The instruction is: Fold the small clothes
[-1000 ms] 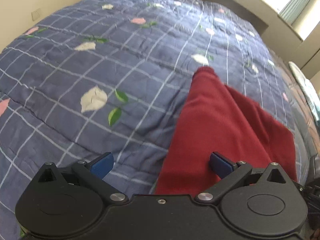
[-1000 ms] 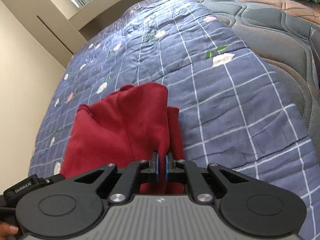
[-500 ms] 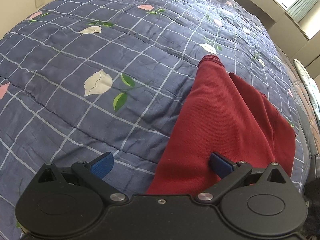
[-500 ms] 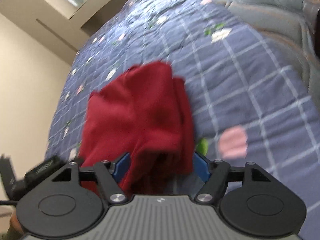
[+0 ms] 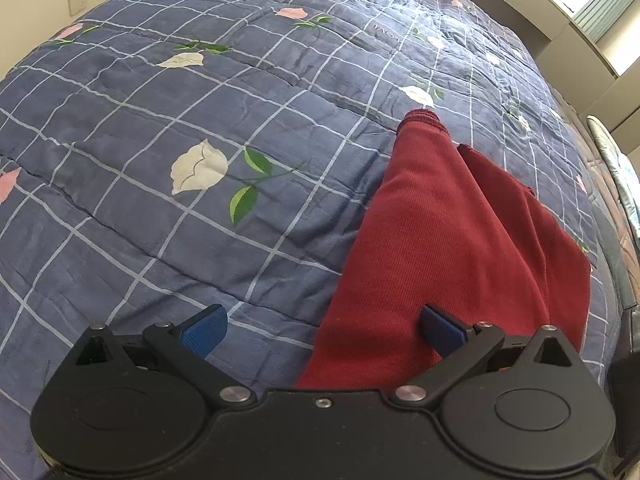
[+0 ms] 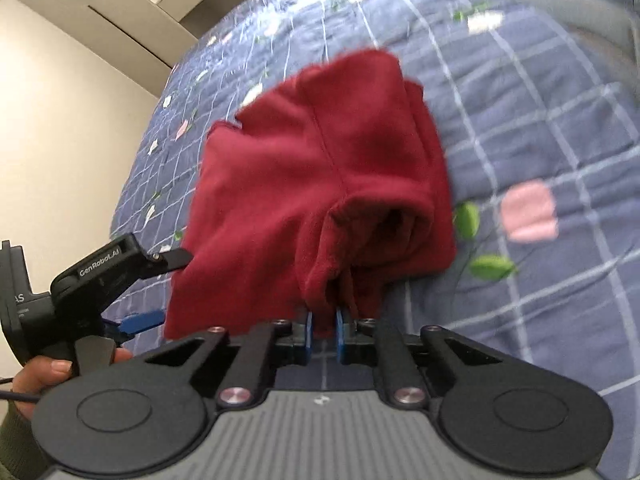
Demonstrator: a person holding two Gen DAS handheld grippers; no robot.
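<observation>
A dark red garment point(image 5: 452, 248) lies partly folded on the blue checked quilt point(image 5: 200, 92). My left gripper point(image 5: 322, 332) hovers open over its near left edge; the right pad is above the cloth and the left pad above bare quilt. In the right wrist view the red garment point(image 6: 320, 160) is bunched up, and its near fold sits between the blue pads of my right gripper point(image 6: 323, 332). The right jaws are closing and pinch that fold. The left gripper point(image 6: 160, 288) shows at the garment's left side, held by a hand point(image 6: 44, 372).
The quilt carries white and pink flower prints and covers a wide bed. A cream wall point(image 6: 60, 120) and a window ledge point(image 5: 560, 28) border it. A dark quilted mattress edge point(image 5: 616, 248) runs along the right.
The right gripper let go of the cloth, opened wide, moved along the garment, and has closed again on a bunched fold nearer its edge. The left gripper stayed open and barely moved.
</observation>
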